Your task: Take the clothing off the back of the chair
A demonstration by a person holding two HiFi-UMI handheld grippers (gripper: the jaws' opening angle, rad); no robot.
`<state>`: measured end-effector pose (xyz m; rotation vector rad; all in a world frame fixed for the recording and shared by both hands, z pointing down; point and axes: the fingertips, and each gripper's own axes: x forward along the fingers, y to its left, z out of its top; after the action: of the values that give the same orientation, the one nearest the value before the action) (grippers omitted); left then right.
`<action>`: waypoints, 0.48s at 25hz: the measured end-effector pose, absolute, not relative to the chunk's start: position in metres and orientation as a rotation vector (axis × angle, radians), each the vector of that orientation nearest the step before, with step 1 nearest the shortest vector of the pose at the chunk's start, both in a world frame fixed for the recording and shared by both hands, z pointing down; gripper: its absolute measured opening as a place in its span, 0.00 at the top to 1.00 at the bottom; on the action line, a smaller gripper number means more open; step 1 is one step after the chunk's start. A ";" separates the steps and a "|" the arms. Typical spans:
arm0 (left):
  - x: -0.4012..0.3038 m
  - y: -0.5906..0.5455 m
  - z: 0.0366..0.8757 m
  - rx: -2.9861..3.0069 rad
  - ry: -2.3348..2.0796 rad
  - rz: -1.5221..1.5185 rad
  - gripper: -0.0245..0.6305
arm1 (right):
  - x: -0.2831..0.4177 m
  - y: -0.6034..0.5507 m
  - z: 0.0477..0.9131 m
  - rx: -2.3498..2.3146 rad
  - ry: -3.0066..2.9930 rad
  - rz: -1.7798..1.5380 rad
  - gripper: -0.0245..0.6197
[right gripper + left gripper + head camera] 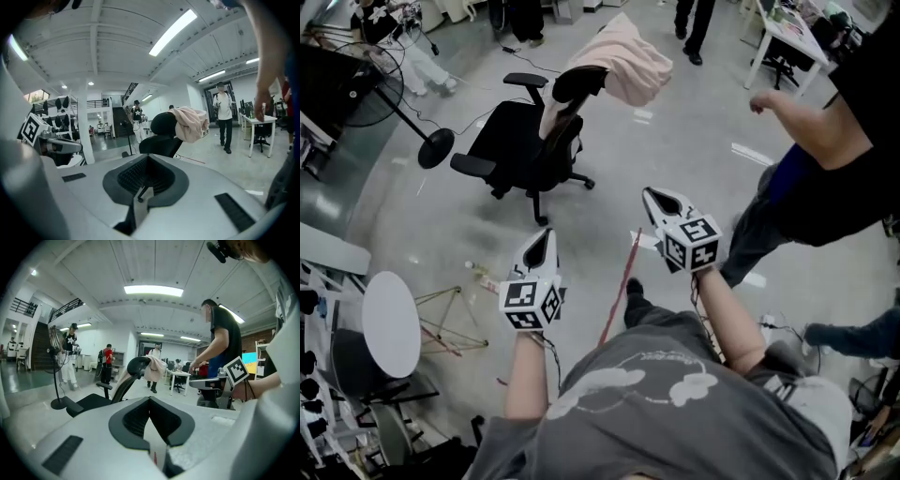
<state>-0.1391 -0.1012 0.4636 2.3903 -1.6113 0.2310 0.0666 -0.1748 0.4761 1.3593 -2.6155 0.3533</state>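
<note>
The left gripper [544,234] and the right gripper [652,195] each have their jaws pressed together with nothing between them. Both aim at the black chair [517,141], well apart across the grey floor [694,122]. The pink clothing [623,58] drapes over the chair's headrest. A bystander [834,159] stands near on the right, and a floor fan [437,148] stands left of the chair.

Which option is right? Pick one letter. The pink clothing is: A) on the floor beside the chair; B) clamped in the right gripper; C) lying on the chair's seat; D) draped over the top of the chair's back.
D: the pink clothing hangs draped over the top of the back of the black chair.
</note>
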 end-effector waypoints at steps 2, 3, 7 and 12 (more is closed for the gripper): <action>-0.136 -0.131 0.458 2.402 -1.613 0.252 0.96 | 0.073 -0.206 0.472 1.379 -2.620 0.354 0.97; -0.135 -0.146 0.455 2.405 -1.616 0.255 0.96 | 0.076 -0.221 0.470 1.383 -2.619 0.349 0.97; -0.122 -0.202 0.447 2.411 -1.638 0.256 0.96 | 0.088 -0.273 0.466 1.358 -2.638 0.329 0.97; -0.113 -0.252 0.434 2.417 -1.682 0.273 0.96 | 0.107 -0.330 0.450 1.391 -2.666 0.313 0.97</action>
<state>-0.1128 -0.2520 0.4342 2.4172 -1.6816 0.2732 0.1067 -0.3302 0.4504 1.3909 -2.6657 0.3133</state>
